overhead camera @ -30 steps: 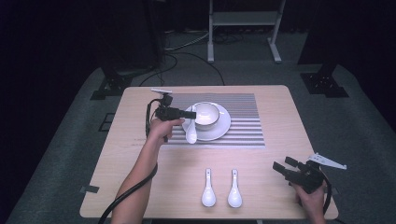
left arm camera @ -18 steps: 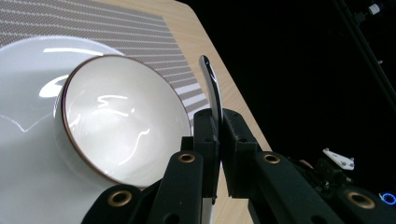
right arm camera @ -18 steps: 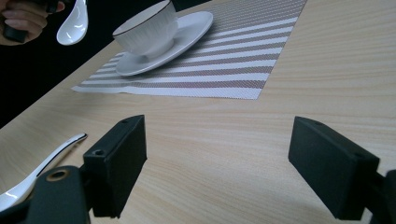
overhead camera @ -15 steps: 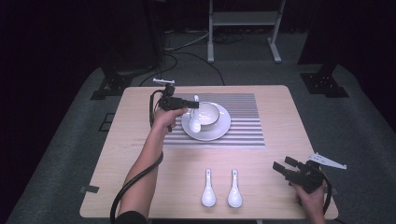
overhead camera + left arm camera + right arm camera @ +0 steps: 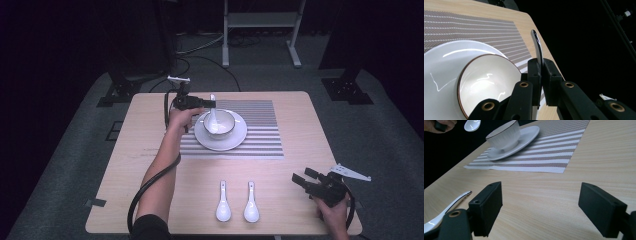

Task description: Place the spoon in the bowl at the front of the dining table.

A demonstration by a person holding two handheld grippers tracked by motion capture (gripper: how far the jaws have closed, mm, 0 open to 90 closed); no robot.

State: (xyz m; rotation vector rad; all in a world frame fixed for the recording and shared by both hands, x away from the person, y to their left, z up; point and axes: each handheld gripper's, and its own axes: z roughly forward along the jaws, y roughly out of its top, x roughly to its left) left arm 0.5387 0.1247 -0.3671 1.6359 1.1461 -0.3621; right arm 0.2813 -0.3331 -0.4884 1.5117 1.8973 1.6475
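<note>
The table (image 5: 150,150) is pale wood and carries a striped placemat (image 5: 260,135) toward its far side. On the mat sits a white plate (image 5: 235,142), and on the plate stands a white bowl (image 5: 220,127) with a thin dark rim.

The left gripper (image 5: 210,104) hovers just beside the bowl's far-left edge, its jaws pressed tight on the handle of a white spoon (image 5: 213,116). In the left gripper view the spoon's handle (image 5: 537,48) rises between the jaws. The spoon hangs with its scoop pointing down over the bowl's mouth; whether it touches the inside I cannot tell.

The step in hand looks like setting this spoon into the bowl. The next move likely calls for lowering the scoop until it rests against the bowl's inner wall, then spreading the jaws without flicking the handle out.

The spoon is glossy white ceramic with a short curved handle and a deep oval scoop.

The right gripper (image 5: 303,179) rests near the table's near-right corner, jaws spread and holding nothing. Two more spoons (image 5: 236,202) lie side by side near the front edge.
</note>
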